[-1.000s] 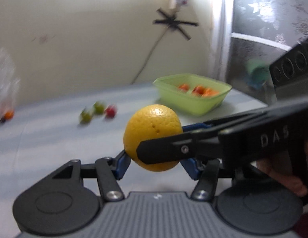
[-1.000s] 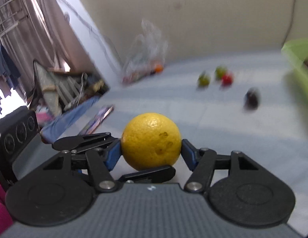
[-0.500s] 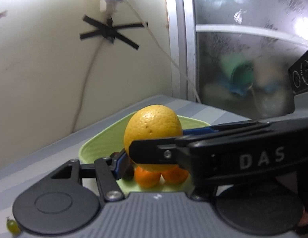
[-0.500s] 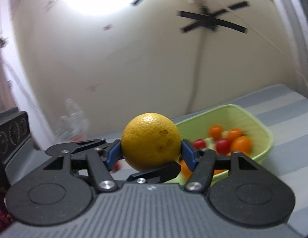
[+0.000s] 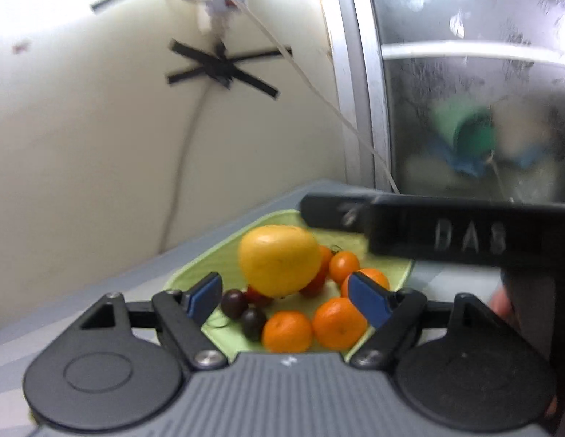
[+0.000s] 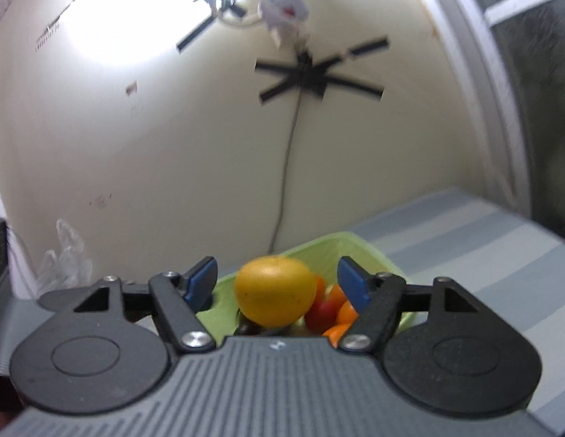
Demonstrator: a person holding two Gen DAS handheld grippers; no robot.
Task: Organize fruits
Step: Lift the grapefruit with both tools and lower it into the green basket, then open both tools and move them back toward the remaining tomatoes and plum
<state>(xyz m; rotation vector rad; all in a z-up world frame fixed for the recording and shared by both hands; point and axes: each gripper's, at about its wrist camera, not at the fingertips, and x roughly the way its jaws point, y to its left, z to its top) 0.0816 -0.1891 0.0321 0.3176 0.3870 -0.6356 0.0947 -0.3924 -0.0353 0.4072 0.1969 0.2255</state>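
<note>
A big yellow citrus fruit point(image 5: 279, 260) sits on the pile in the light green bowl point(image 5: 195, 266). It also shows in the right wrist view point(image 6: 275, 291), over the same bowl point(image 6: 370, 251). Around it lie small oranges point(image 5: 288, 331), cherry tomatoes point(image 6: 320, 315) and dark grapes point(image 5: 233, 302). My left gripper point(image 5: 288, 295) is open, its blue pads apart on either side of the fruit. My right gripper point(image 6: 277, 282) is open too, pads clear of the fruit. The right gripper's black body point(image 5: 464, 233) crosses the left wrist view above the bowl.
The bowl stands on a grey-and-white striped table point(image 6: 482, 240) near a cream wall with a taped cable point(image 6: 289, 153). A frosted window point(image 5: 482, 109) is to the right. A crumpled plastic bag point(image 6: 64, 255) lies at the far left.
Both grippers carried the yellow fruit together to the bowl, then opened. The fruit has left the pads and now rests on the pile in the bowl.
</note>
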